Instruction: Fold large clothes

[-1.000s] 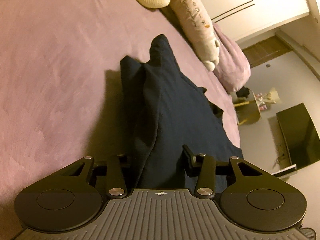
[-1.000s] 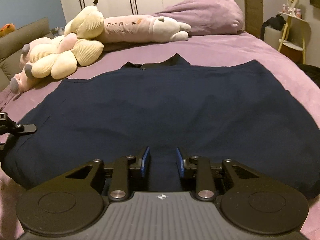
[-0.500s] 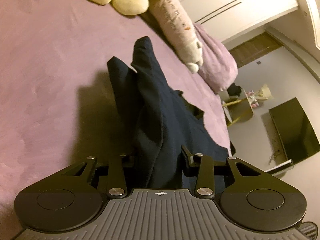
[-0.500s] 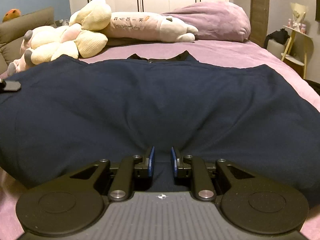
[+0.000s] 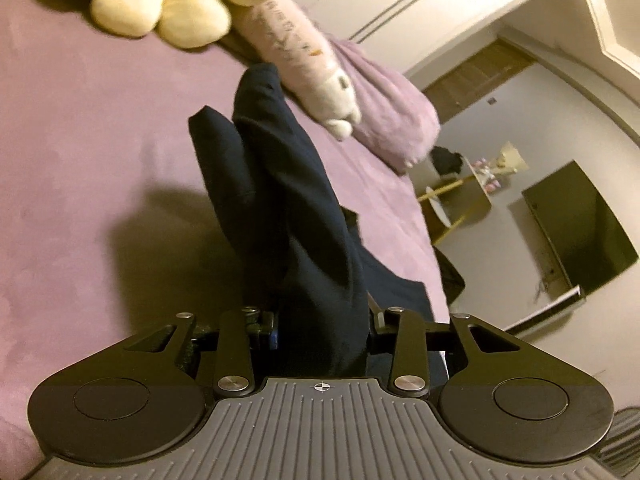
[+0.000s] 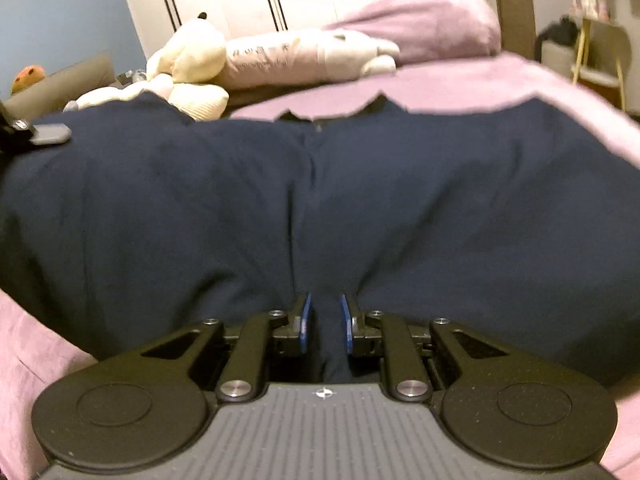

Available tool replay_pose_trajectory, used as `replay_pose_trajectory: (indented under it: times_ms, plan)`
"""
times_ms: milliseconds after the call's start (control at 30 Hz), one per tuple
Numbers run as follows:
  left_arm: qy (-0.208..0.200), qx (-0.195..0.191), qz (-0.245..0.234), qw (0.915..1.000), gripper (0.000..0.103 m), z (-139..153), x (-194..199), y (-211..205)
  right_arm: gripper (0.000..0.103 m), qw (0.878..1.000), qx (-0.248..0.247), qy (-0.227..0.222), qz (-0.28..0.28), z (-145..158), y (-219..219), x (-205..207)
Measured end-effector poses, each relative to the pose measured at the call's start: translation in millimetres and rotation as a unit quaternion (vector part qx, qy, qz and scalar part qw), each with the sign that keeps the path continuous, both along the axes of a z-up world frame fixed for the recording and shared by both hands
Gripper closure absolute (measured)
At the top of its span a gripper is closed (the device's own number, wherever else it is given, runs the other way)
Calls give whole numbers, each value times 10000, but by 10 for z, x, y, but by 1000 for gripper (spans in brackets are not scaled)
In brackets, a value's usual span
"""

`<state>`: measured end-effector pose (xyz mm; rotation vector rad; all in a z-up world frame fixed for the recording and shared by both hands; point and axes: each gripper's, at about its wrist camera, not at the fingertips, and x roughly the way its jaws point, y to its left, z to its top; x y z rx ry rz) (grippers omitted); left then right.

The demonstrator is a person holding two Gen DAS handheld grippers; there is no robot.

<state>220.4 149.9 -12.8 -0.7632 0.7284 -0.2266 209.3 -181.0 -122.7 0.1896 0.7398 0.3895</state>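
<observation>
A large navy garment (image 6: 440,208) lies spread across the purple bed (image 6: 460,84), collar at the far side. My right gripper (image 6: 325,316) is at its near hem. Its blue pads (image 6: 306,318) are closing on a ridge of the cloth, which puckers toward them. In the left wrist view the same garment (image 5: 280,184) hangs in a thick bunched fold, lifted off the bed (image 5: 80,140). My left gripper (image 5: 322,320) is shut on that fold. A finger of the left gripper (image 6: 44,135) shows at the left edge of the right wrist view.
Cream plush toys (image 6: 188,60) and a long pink plush pillow (image 5: 296,52) lie at the head of the bed beside a purple pillow (image 5: 392,120). Past the bed's right edge stand a small yellow-legged side table (image 5: 460,200) and a dark screen (image 5: 580,232). White wardrobes line the back wall.
The left gripper has risen with the bunched cloth, lifting that side of the garment off the bed. The right gripper's pads have drawn closer together on the hem.
</observation>
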Motion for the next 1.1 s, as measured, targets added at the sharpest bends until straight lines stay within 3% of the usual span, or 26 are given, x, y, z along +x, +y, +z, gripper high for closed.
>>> replay_pose_trajectory:
  times_ms: [200, 333, 467, 633, 700, 833, 900, 967, 1000, 1100]
  plan:
    - [-246, 237, -376, 9987, 64, 266, 127, -519, 93, 9948, 926, 419, 37, 36, -305, 142]
    - [-253, 292, -678, 9970, 64, 303, 291, -995, 93, 9868, 1549, 301, -367, 137, -719, -22]
    - [-124, 318, -1007, 9943, 64, 121, 485, -1549, 92, 9830, 1649, 182, -782, 209, -1119, -139]
    - [28, 656, -1345, 9887, 65, -327, 643, -2191, 92, 9758, 1807, 192, -1220, 165, -1588, -226]
    - [189, 574, -1360, 9889, 62, -563, 673, -2293, 93, 9741, 1843, 196, -1296, 158, -1696, -261]
    - [-314, 332, -1336, 9900, 55, -715, 552, -2219, 92, 9725, 1826, 154, -1438, 219, -1833, -294]
    - [-356, 49, -1332, 9904, 46, -708, 497, -2130, 89, 9701, 1919, 63, -1486, 299, -1896, -303]
    - [-360, -444, -1322, 9896, 30, -668, 495, -2069, 89, 9668, 2049, -38, -1524, 383, -1939, -237]
    - [-352, -564, -1297, 9893, 30, -643, 483, -2041, 89, 9652, 2099, -88, -1555, 427, -1944, -187]
    - [-336, -237, -1238, 9915, 30, -604, 445, -2065, 89, 9627, 2254, -253, -1473, 537, -1940, -57]
